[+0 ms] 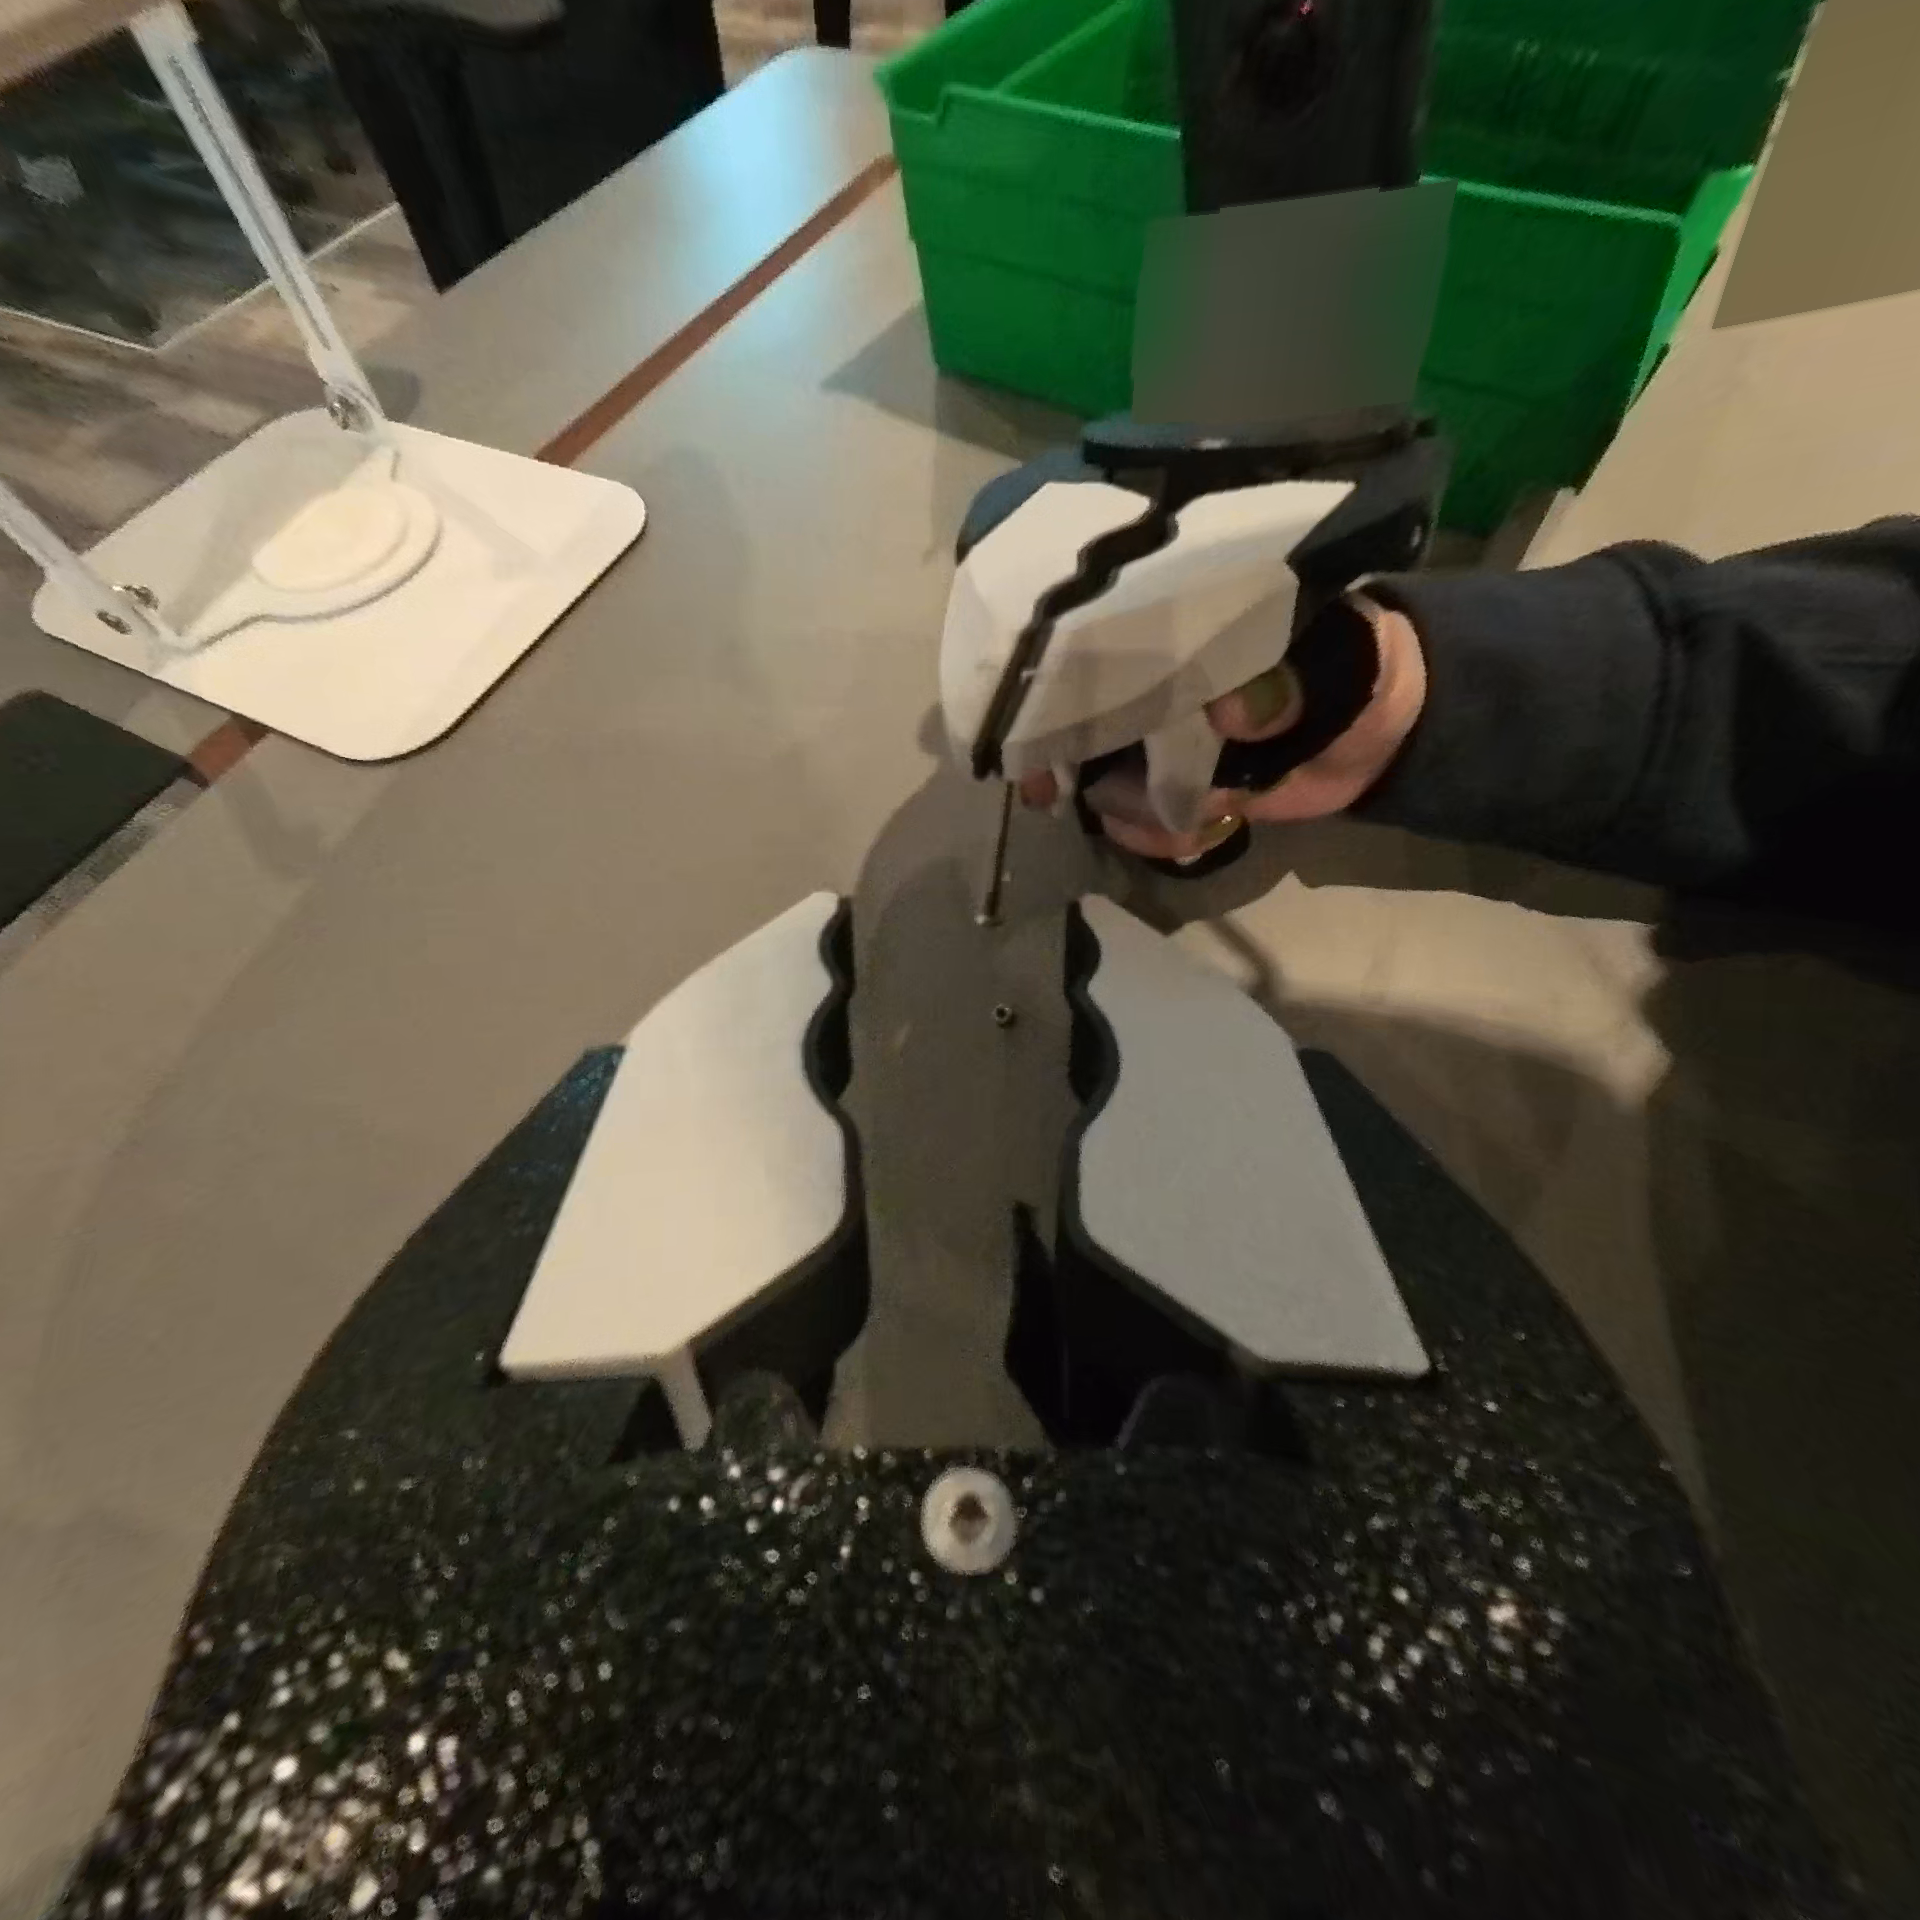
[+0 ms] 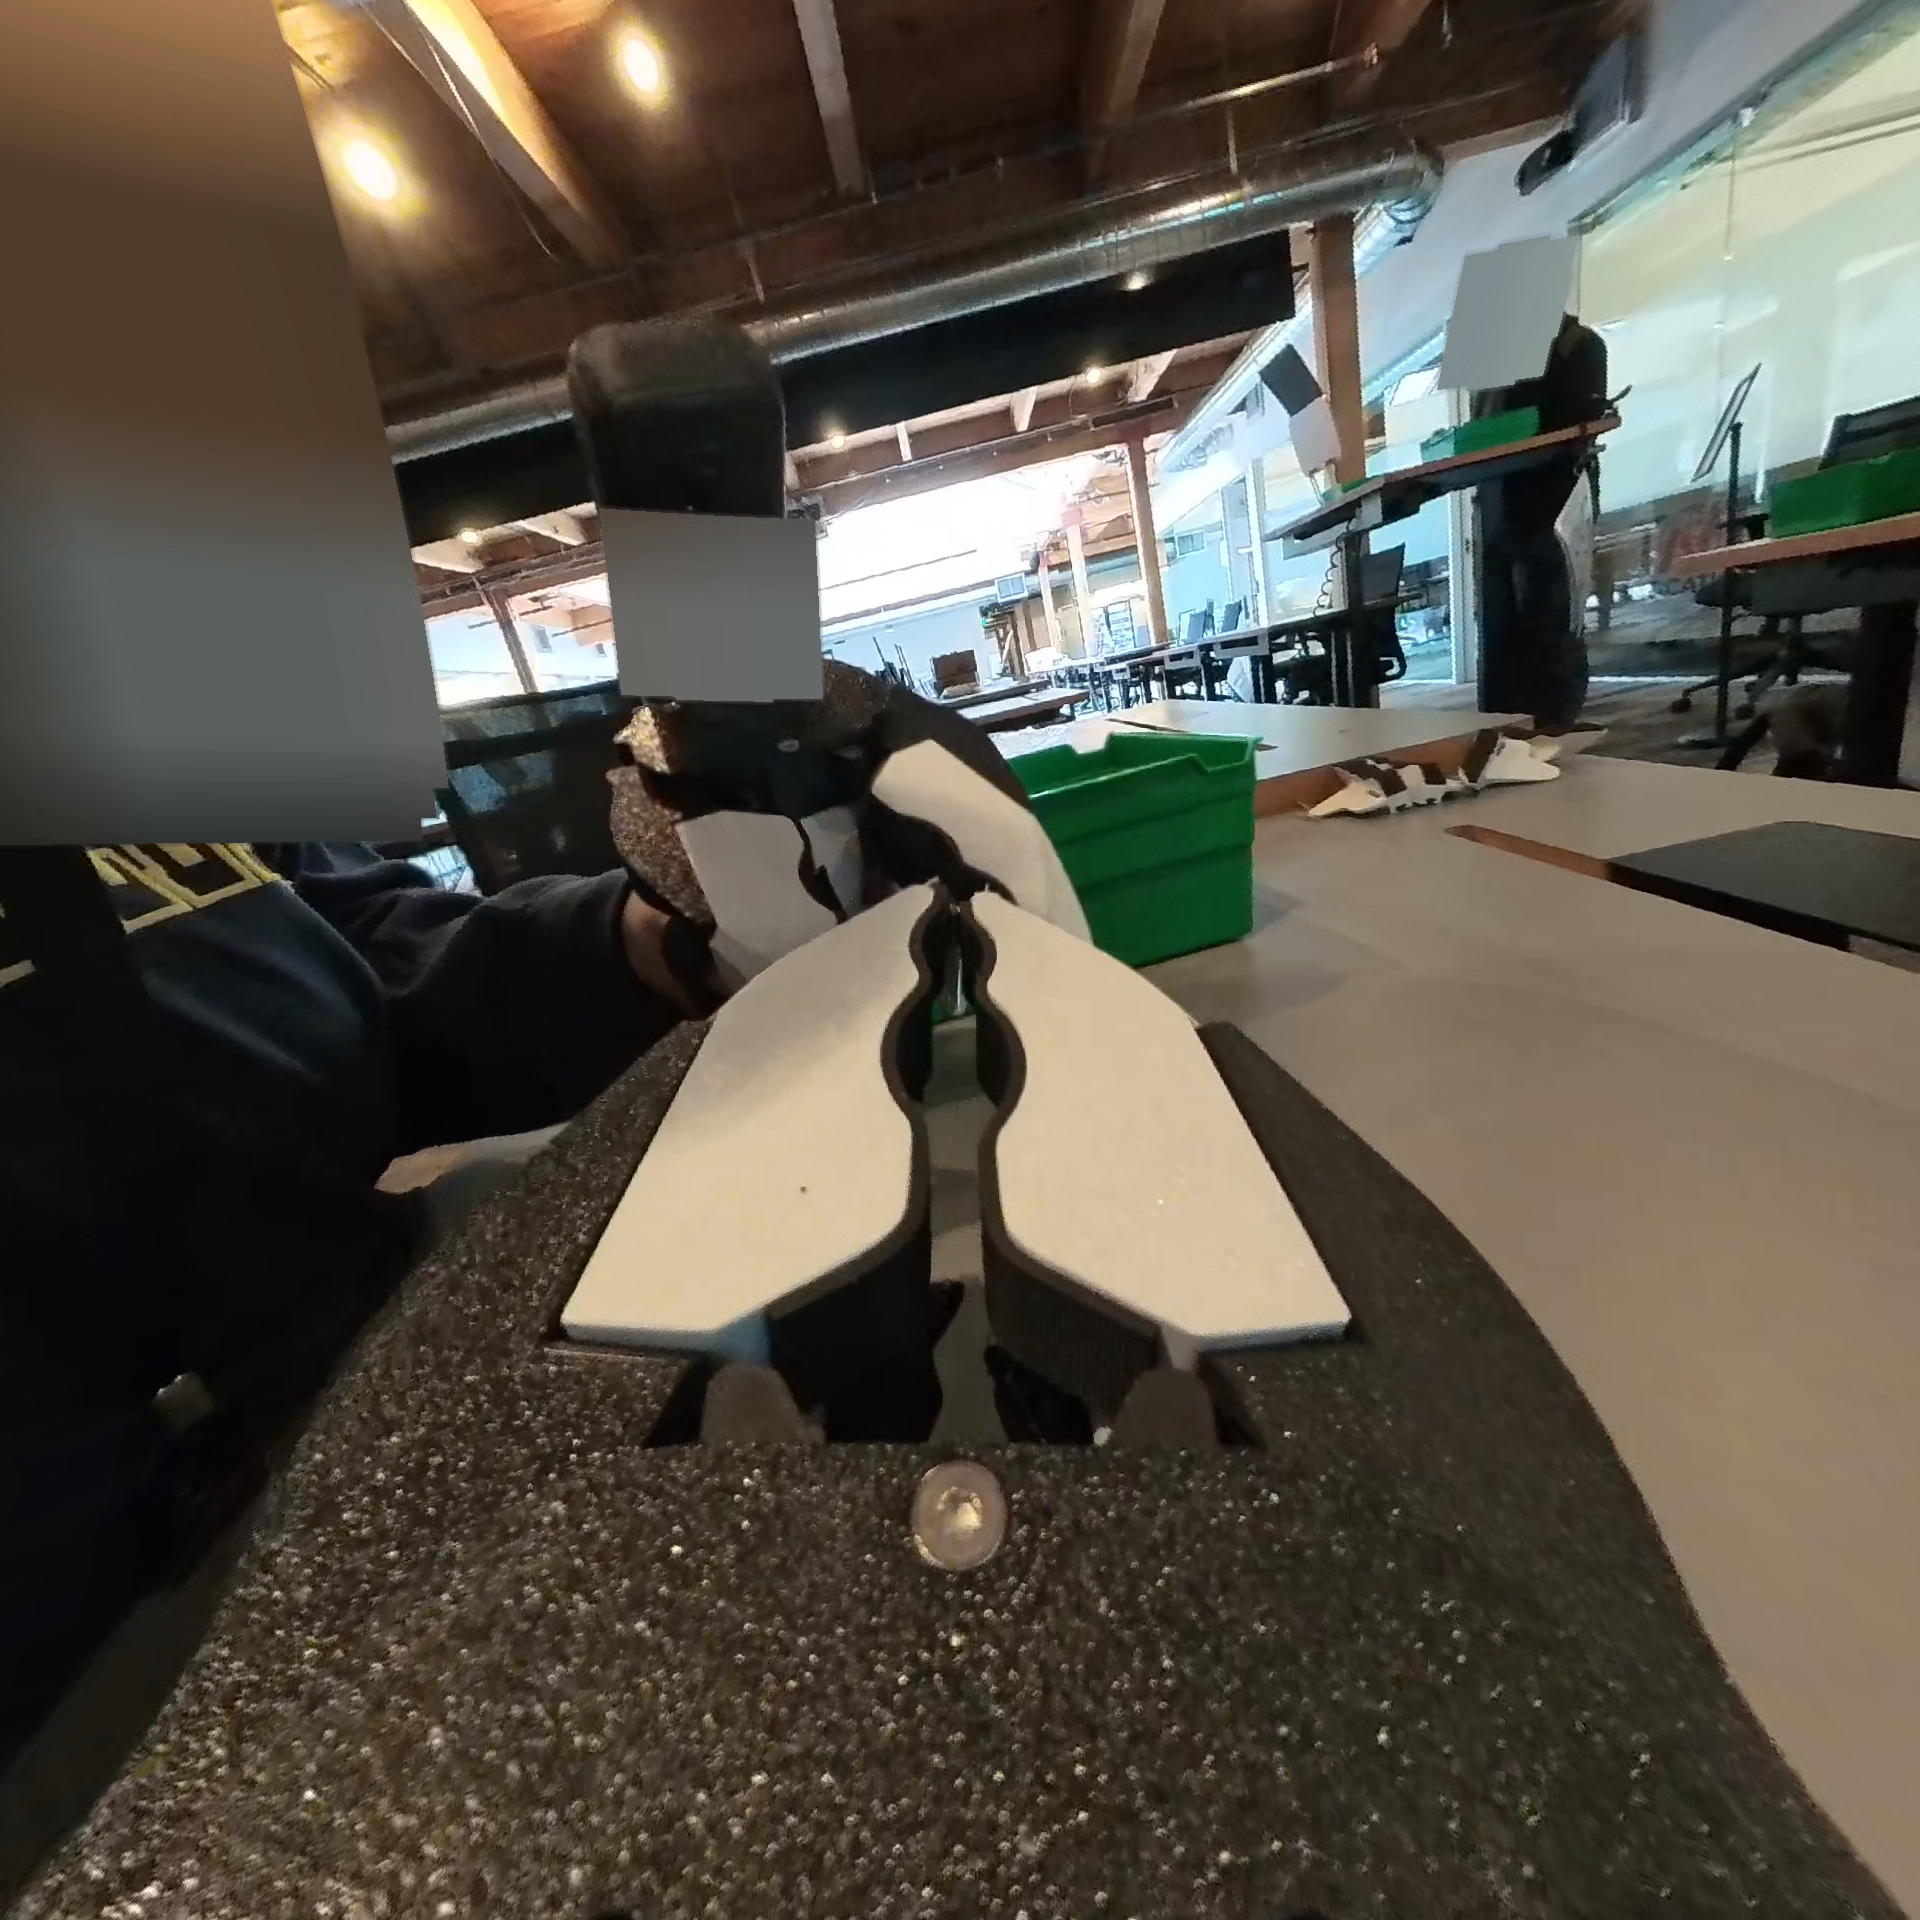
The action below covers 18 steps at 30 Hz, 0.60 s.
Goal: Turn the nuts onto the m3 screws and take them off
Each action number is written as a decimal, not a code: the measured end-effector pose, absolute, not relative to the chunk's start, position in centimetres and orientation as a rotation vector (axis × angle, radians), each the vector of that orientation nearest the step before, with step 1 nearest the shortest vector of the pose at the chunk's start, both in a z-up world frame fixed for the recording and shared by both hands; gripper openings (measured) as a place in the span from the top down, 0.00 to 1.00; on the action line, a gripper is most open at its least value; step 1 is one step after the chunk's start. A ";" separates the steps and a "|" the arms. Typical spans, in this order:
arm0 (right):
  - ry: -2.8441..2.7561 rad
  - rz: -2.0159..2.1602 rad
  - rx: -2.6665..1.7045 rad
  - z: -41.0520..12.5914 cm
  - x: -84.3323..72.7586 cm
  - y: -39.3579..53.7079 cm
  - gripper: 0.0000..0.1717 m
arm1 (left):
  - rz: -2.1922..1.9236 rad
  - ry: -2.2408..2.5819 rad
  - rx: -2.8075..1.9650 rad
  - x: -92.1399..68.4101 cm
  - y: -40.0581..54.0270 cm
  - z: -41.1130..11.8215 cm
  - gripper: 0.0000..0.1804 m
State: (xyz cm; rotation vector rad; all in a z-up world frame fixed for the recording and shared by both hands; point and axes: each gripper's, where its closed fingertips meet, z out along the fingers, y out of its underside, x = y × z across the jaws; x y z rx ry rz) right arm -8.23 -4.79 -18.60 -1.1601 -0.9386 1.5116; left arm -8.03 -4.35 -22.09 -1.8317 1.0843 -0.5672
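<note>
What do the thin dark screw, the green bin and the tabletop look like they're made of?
The thin dark screw looks like metal: slim, rigid, faint sheen at its tip. The green bin looks like moulded plastic: uniform colour, smooth ribbed walls. The grey tabletop seems a smooth matte laminate, though its core can't be told.
</note>
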 end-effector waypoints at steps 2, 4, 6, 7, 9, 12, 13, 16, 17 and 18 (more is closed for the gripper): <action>-0.971 1.496 -1.161 -18.8 -8.5 -5.1 0.99 | -0.561 1.107 -1.837 -7.7 -4.5 -22.3 0.83; -1.005 1.485 -1.164 -19.1 -8.8 -5.4 0.99 | -0.548 1.146 -1.849 -7.4 -4.7 -22.8 0.89; -1.023 1.477 -1.166 -19.2 -8.9 -5.6 0.99 | -0.538 1.192 -1.866 -7.2 -5.0 -23.4 0.93; -1.024 1.476 -1.167 -19.3 -8.9 -5.6 0.99 | -0.527 1.208 -1.871 -7.2 -5.1 -23.7 0.95; -1.027 1.478 -1.169 -19.3 -9.0 -5.6 0.99 | -0.474 1.203 -1.865 -7.3 -4.7 -23.7 1.00; -1.013 1.480 -1.166 -19.2 -8.9 -5.5 0.99 | -0.428 1.176 -1.838 -7.4 -4.3 -23.6 1.00; -0.998 1.471 -1.162 -19.1 -8.8 -5.3 0.99 | -0.420 1.153 -1.827 -7.4 -4.0 -23.6 1.00; -0.914 1.369 -1.138 -18.1 -7.5 -4.2 0.90 | -0.404 1.033 -1.784 -7.8 -2.4 -23.5 1.00; -0.887 1.311 -1.150 -17.9 -6.8 -3.6 0.89 | -0.411 0.972 -1.758 -7.9 -1.6 -23.4 1.00; -0.881 1.234 -1.173 -18.0 -6.0 -3.0 0.89 | -0.430 0.912 -1.734 -8.0 -0.6 -23.3 1.00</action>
